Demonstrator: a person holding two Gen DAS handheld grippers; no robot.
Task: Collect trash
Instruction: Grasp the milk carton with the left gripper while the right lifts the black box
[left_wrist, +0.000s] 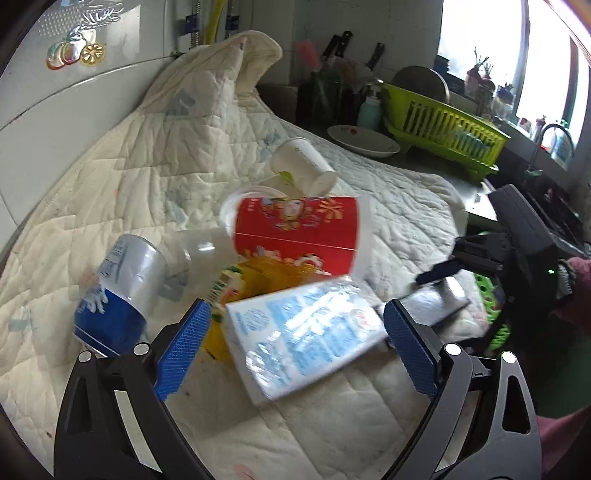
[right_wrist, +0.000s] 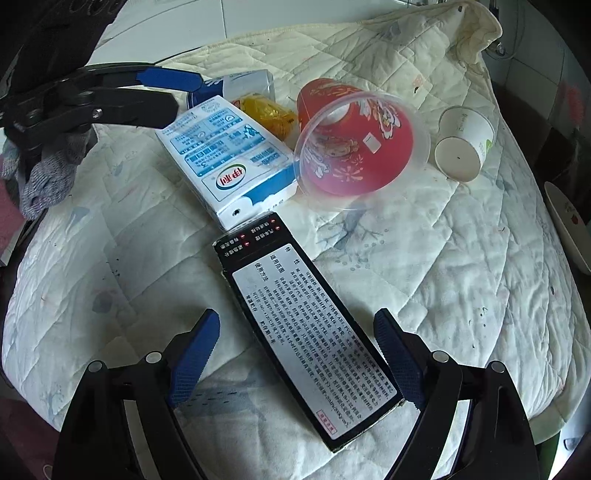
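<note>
A blue-and-white milk carton (left_wrist: 303, 332) (right_wrist: 229, 158) lies flat on the quilted cloth (left_wrist: 147, 177) between the wide-apart pads of my left gripper (left_wrist: 295, 332) (right_wrist: 184, 96), which is open. Behind the carton lie a red paper cup (left_wrist: 295, 229) (right_wrist: 351, 147) inside a clear plastic cup, a yellow wrapper (left_wrist: 255, 277) (right_wrist: 273, 110), a blue-and-white can (left_wrist: 118, 291) and a white paper cup (left_wrist: 303, 162) (right_wrist: 465, 144) on its side. My right gripper (right_wrist: 295, 350) (left_wrist: 443, 262) stands open astride a long black box (right_wrist: 314, 339) (left_wrist: 443, 299) with a white printed label.
At the back of the counter stand a green dish rack (left_wrist: 443, 125), a white plate (left_wrist: 362, 138) (right_wrist: 569, 221), a teal bottle (left_wrist: 369, 110) and knives. A green basket (left_wrist: 491, 295) sits past the cloth's right edge. A tiled wall runs along the left.
</note>
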